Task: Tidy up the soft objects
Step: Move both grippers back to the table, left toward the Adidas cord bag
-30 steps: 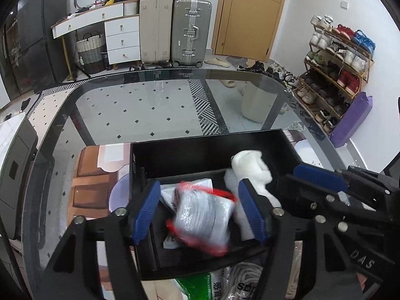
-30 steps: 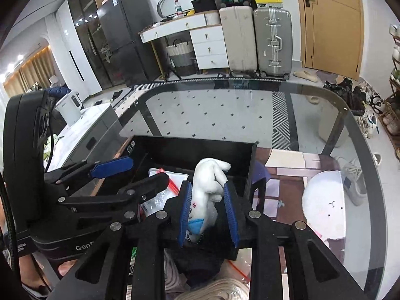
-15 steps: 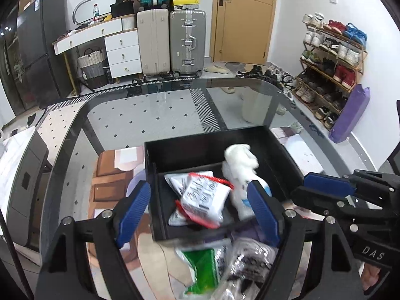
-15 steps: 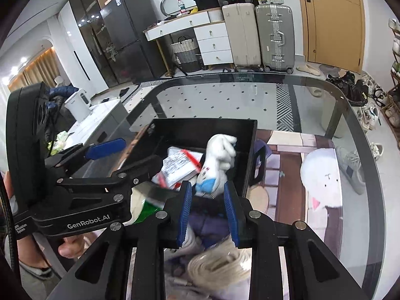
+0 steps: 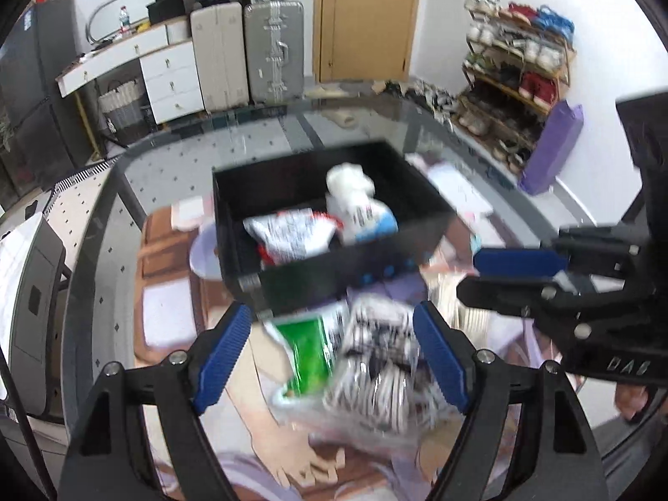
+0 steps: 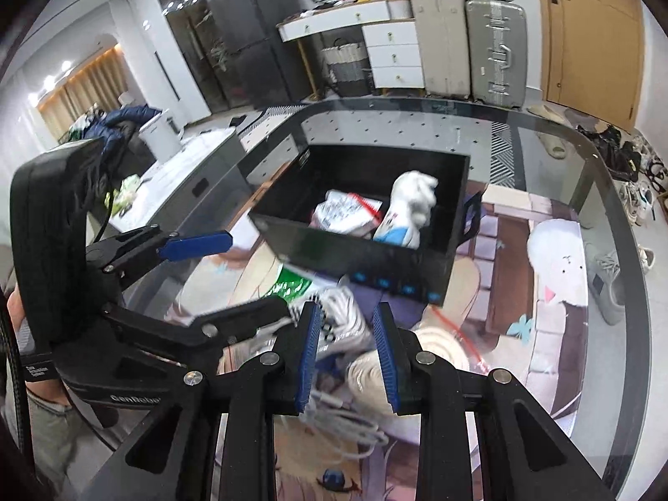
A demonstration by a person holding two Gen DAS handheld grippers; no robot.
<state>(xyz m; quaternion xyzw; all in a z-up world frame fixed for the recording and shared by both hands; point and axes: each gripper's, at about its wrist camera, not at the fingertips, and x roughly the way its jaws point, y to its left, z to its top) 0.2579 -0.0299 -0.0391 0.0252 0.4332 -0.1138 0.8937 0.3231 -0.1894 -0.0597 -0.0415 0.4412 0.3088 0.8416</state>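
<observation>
Two soft things, a white plush toy (image 6: 411, 198) and a red-edged white packet (image 6: 346, 213), are already lying in the black rectangular storage box (image 6: 367, 250) at 12 o'clock on the glass tabletop (image 6: 542, 158), while the wide-open left tongs (image 5: 330, 355) and the narrower, empty right tongs (image 6: 345, 350) are hovering over the green-and-white bag (image 5: 307, 346), the clear bag of white cable (image 5: 375, 359) and a beige coiled rope (image 6: 375, 380) at 6 o'clock, which are waiting.

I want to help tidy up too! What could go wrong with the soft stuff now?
The white plush toy pokes above the black box rim, so it might tip out. The bags in front of the box overlap in a heap; the left gripper, jaws open, might grab two together. The white cord might snag the right gripper.
</observation>
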